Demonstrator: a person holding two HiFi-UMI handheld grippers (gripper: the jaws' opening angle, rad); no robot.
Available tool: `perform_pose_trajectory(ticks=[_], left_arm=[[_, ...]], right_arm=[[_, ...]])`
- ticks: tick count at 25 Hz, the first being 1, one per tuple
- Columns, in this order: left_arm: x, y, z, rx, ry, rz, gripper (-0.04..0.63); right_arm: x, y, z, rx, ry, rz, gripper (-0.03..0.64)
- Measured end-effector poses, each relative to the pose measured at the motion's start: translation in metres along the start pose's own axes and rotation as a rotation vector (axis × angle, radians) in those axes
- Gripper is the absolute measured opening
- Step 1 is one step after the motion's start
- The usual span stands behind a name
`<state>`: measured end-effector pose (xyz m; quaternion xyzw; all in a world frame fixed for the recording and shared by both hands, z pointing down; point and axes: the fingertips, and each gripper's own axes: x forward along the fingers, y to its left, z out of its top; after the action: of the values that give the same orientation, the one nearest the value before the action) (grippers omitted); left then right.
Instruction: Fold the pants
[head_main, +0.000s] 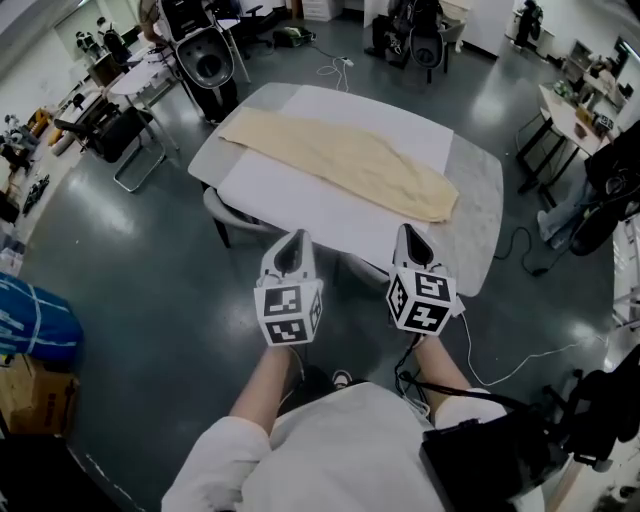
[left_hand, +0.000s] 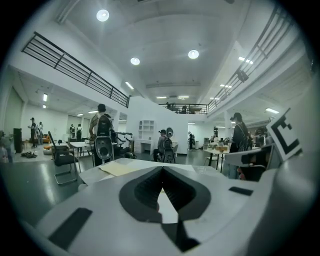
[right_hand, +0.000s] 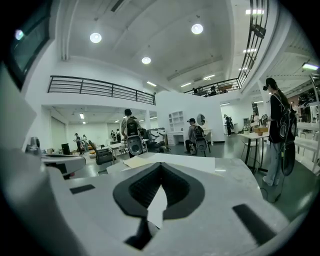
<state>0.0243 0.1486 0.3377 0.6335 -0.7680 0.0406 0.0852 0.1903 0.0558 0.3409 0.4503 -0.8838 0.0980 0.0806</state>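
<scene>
One pair of beige pants (head_main: 345, 160) lies stretched diagonally across the single white sheet (head_main: 300, 205) that covers one grey table (head_main: 478, 215). Two grippers are held side by side, short of the table's near edge: the left gripper (head_main: 291, 243) and the right gripper (head_main: 411, 238). Each has its jaws pressed together on nothing. Around them is a large hall with a glossy grey floor (head_main: 130, 260), a balcony railing (left_hand: 75, 70) and several people (left_hand: 102, 127) farther back.

Steep head view, level gripper views, shared table (head_main: 480, 195)
</scene>
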Motion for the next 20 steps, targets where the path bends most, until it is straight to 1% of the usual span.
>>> perform_pose_trajectory(ticks=[6,11,17,20], left_arm=[[0.055,0.022,0.004,-0.003,0.006,-0.036,0.005],[0.127,0.049,0.017,-0.008,-0.001,-0.09,0.005],[0.22,0.076,0.04,0.021,0.006,-0.202,0.005],[0.264,0.088,0.044,0.014,0.021,-0.276,0.005]], right_arm=[[0.051,-0.002,0.003,0.011,0.014,-0.026,-0.008],[0.105,-0.012,0.018,0.015,0.022,-0.099,-0.008],[0.175,-0.016,0.045,0.022,0.029,-0.202,-0.008],[0.211,-0.013,0.053,0.018,0.03,-0.253,-0.008]])
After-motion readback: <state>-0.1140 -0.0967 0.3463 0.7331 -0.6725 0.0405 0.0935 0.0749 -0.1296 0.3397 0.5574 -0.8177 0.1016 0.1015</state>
